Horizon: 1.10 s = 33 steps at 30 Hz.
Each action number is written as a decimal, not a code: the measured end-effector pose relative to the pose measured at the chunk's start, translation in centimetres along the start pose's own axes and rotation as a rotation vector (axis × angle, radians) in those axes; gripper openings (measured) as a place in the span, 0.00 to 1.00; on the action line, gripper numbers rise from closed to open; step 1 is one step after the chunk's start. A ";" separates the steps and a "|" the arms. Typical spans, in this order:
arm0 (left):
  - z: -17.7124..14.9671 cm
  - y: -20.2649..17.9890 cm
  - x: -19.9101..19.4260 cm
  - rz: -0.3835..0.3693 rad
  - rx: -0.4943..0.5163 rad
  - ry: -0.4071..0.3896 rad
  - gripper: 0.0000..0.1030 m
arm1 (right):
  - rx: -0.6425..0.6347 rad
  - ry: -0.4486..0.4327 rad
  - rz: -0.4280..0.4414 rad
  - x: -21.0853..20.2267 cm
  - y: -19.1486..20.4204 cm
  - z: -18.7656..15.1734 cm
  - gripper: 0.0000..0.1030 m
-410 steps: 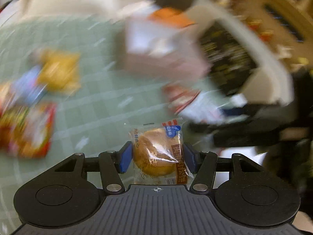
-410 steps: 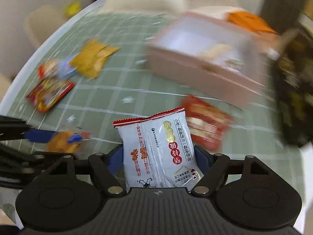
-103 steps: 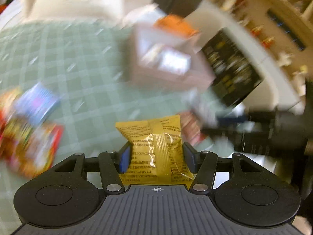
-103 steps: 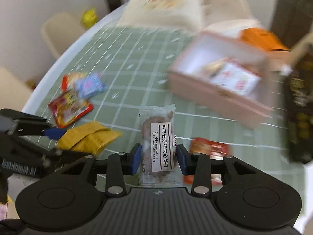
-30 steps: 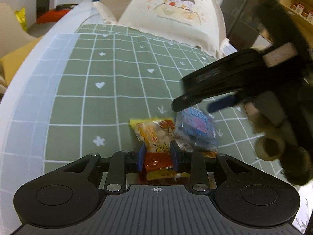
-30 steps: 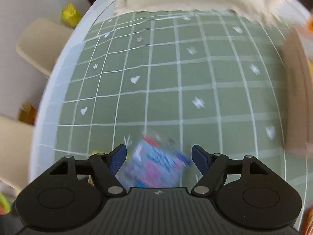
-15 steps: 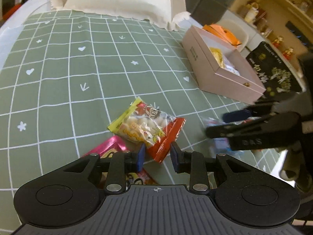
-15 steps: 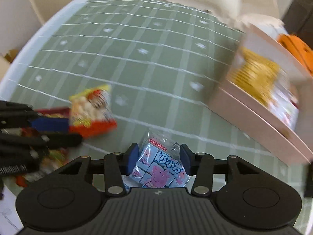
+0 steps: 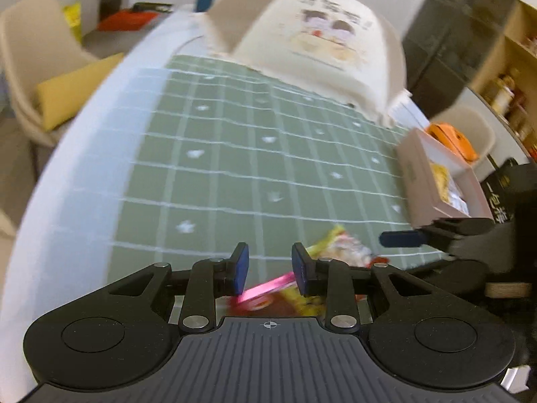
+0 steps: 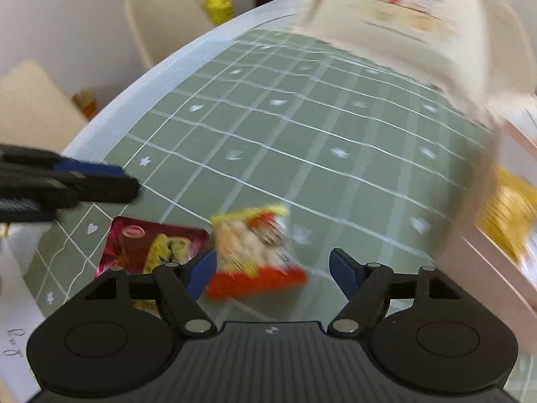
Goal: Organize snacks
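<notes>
A round table covered by a green checked cloth [image 9: 235, 174] fills both views. In the left wrist view, the left gripper [image 9: 270, 270] sits at lower centre, its blue pads a narrow gap apart with nothing pinched between them; a pink snack packet [image 9: 268, 287] lies on the cloth beneath. In the right wrist view, the right gripper [image 10: 272, 268] at lower centre has its jaws opening wide, empty, above a yellow-and-red snack bag [image 10: 255, 252] on the cloth. A pink box [image 10: 496, 235] holding snacks stands at the right edge. Motion blur softens details.
</notes>
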State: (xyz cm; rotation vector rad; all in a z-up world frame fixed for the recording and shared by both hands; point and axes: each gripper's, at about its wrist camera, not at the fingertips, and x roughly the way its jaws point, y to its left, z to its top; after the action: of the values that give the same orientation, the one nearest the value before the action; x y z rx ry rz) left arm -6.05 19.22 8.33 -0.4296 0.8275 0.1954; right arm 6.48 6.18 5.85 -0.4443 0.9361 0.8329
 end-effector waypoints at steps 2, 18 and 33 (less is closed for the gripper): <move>-0.4 0.5 -0.3 0.007 -0.003 0.013 0.31 | -0.018 0.045 -0.018 2.3 1.0 0.9 0.72; -4.0 -13.2 4.8 -0.299 0.286 0.146 0.31 | 0.343 -0.004 -0.294 -12.1 -9.6 -10.9 0.52; -8.2 -25.2 8.3 -0.108 0.622 0.135 0.43 | 0.628 -0.005 -0.344 -14.1 -15.3 -21.0 0.53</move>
State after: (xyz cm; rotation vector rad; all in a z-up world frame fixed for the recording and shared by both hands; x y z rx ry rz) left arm 2.34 -6.93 4.61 0.1005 0.9458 -0.1941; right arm 2.97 -23.19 6.25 -0.0494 1.0240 0.2017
